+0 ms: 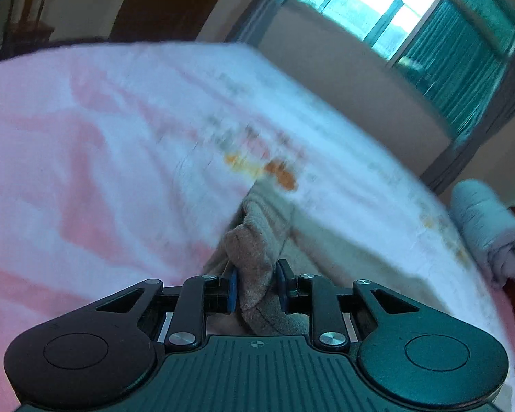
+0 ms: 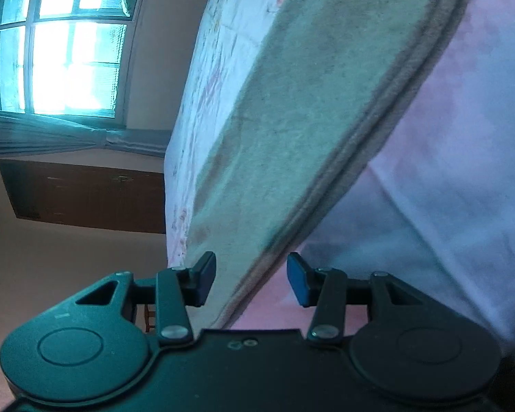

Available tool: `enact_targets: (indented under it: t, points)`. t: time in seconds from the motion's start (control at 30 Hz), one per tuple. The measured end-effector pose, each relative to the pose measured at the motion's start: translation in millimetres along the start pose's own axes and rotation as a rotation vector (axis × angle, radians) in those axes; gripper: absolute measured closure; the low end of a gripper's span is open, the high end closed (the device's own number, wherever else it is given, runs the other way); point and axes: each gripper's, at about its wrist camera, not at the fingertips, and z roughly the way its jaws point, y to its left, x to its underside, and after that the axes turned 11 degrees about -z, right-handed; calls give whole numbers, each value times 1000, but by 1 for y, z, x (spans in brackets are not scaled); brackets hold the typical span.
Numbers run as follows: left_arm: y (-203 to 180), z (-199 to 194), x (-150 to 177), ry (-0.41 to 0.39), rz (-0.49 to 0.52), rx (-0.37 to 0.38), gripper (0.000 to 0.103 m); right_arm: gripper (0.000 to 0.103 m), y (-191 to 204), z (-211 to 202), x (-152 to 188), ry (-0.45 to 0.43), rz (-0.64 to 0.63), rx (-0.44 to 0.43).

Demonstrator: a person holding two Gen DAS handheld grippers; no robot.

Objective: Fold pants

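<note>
The pants are grey-beige soft fabric lying on a pink and white bed sheet [image 1: 86, 144]. In the left wrist view my left gripper [image 1: 256, 288] is shut on a bunched end of the pants [image 1: 254, 240], pinched between the blue pads. In the right wrist view the pants [image 2: 292, 103] stretch away as a long flat band with a seamed edge. My right gripper [image 2: 250, 279] is open, its jaws standing on either side of the near edge of the pants without pinching it.
A rolled light blue cloth [image 1: 484, 226] lies at the bed's right edge. A window with teal curtains [image 1: 429, 27] and a dark wooden door [image 1: 168, 0] are behind the bed. The window [image 2: 61, 51] and a brown door [image 2: 86, 195] also show in the right wrist view.
</note>
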Motion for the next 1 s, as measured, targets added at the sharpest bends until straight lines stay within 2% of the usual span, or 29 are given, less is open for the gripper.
enact_targets:
  t: [0.1,0.13,0.2,0.27,0.37,0.47,0.5,0.6,0.63,0.73,0.83,0.9,0.93,0.97,1.0]
  points:
    - [-9,-2,-3,-49,30,46,80,64,-2,-6,-3,-9,-3,6]
    - [-10,3,-3,-42,49,30,80,61,-3,-9,-3,-14,3,8]
    - [-1,21,1,33,66,-76,80,60,-8,-15,-5,-30,13,19]
    - [12,25,3,47,19,-55,80,60,-15,-19,-6,-49,43,5]
    - [8,22,3,50,36,-60,79,60,-18,-25,-8,-80,55,-24]
    - [3,23,0,65,53,-79,77,62,-17,-20,-11,-88,52,-16]
    - [1,24,0,67,66,-87,77,65,-17,-16,-13,-79,56,-6]
    - [-3,23,1,68,95,-102,76,103,-9,-7,-18,-80,11,36]
    - [-4,22,0,63,97,-103,76,103,-5,-7,-20,-86,-13,59]
    - [-10,17,3,19,152,-102,76,103,5,-7,-21,-111,-62,43]
    - [-7,25,9,37,154,-132,76,103,-13,6,-17,-43,-32,149]
    - [-8,23,6,41,142,-128,75,103,-25,4,-14,-37,-5,113]
    - [-8,20,5,39,146,-124,69,96,-25,0,-14,-32,7,94]
    - [-10,15,3,25,159,-127,59,87,-22,-5,-15,-23,10,72]
    - [-11,8,3,-3,176,-156,28,82,-16,-13,-15,-21,-18,49]
